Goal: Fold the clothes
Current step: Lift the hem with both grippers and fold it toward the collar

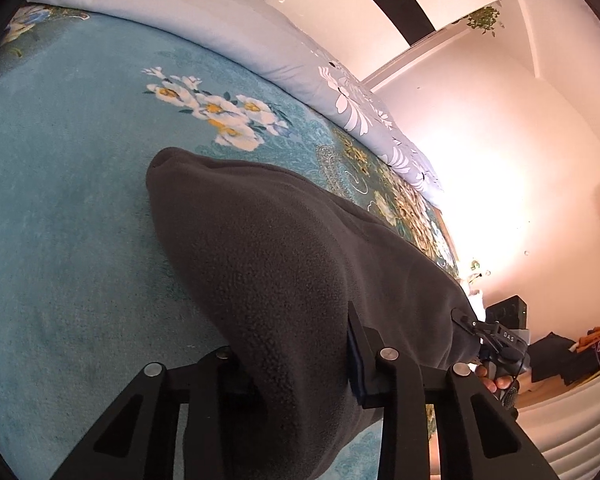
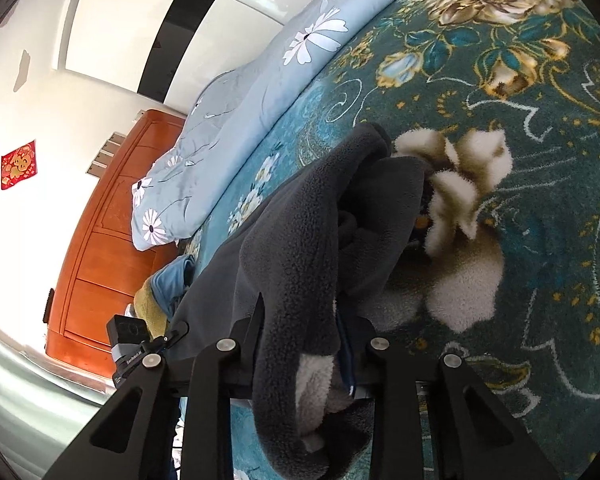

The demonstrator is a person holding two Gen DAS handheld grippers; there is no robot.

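Observation:
A dark grey fleece garment [image 1: 284, 248] lies lengthwise on the teal floral blanket [image 1: 72, 208], its near edge lifted. My left gripper [image 1: 296, 360] is shut on a thick fold of that edge, which bulges between the fingers. In the right wrist view the same garment [image 2: 296, 240] shows a cream fleecy lining, and my right gripper [image 2: 304, 332] is shut on its bunched hem. Each gripper appears in the other's view: the right gripper [image 1: 500, 340] at the garment's far end with a hand on it, the left gripper [image 2: 140, 344] at the lower left.
A light blue quilt with white flowers [image 1: 284, 52] [image 2: 228, 112] runs along the far side of the bed. Blue and yellow clothes [image 2: 164, 288] lie by the orange wooden headboard [image 2: 108, 240]. More clothes [image 1: 580, 344] are heaped beyond the bed.

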